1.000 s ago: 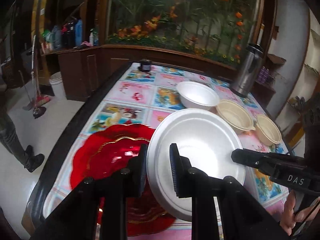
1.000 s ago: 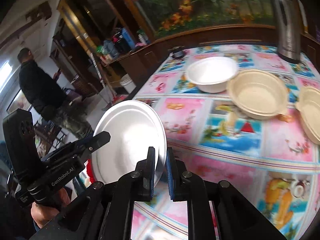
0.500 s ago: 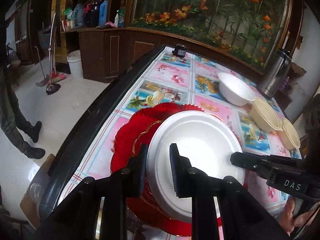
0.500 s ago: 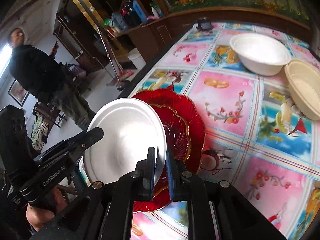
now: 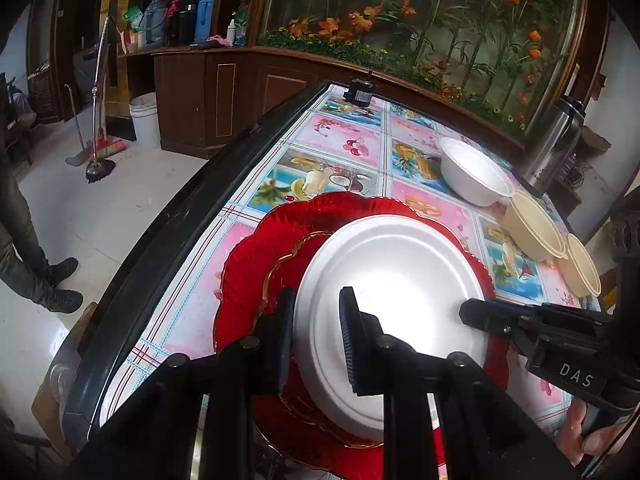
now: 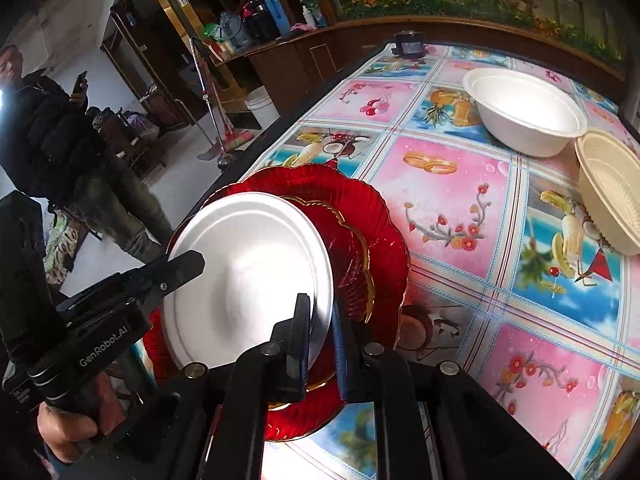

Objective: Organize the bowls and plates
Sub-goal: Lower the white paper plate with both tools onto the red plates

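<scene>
From the left wrist view, the left gripper (image 5: 316, 336) has its jaws closed on the near rim of the white plate (image 5: 396, 280), which sits just above the red plates (image 5: 256, 256) on the counter (image 5: 336, 144). Across the plate, the right gripper (image 5: 472, 314) nips the opposite rim. Beyond the jaws and to their right stand a white bowl (image 5: 472, 178), then two beige bowls (image 5: 534, 232), with a steel flask (image 5: 554, 148) behind them.

From the right wrist view, the right gripper (image 6: 322, 336) clamps the white plate (image 6: 248, 276) by its edge, jaws nearly together. The left gripper (image 6: 188, 262) grips the plate's far side. The red plates (image 6: 360, 220) lie right beneath. Ahead and right of the jaws sit the white bowl (image 6: 524, 110) and one beige bowl (image 6: 612, 188).
</scene>
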`<action>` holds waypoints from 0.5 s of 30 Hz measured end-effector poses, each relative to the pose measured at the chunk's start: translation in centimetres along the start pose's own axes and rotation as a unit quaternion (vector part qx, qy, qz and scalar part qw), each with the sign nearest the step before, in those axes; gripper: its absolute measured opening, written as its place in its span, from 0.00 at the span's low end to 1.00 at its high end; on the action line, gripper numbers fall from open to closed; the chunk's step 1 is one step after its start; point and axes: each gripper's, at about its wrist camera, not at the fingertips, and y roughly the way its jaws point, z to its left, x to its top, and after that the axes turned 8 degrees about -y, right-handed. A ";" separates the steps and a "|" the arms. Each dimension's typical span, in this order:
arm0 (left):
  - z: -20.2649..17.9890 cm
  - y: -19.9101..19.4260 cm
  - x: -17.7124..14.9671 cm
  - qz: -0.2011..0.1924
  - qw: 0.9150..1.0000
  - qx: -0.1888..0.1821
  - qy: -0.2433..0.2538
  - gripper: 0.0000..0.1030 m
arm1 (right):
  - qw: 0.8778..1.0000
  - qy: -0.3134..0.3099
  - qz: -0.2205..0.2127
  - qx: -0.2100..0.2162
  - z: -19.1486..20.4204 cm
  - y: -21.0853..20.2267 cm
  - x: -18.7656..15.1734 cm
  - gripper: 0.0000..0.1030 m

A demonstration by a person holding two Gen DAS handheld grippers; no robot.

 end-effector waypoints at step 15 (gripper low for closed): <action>-0.1 -0.3 -0.1 -0.014 1.000 0.004 0.011 0.19 | 1.000 -0.008 -0.007 -0.017 0.4 -0.4 0.1 0.13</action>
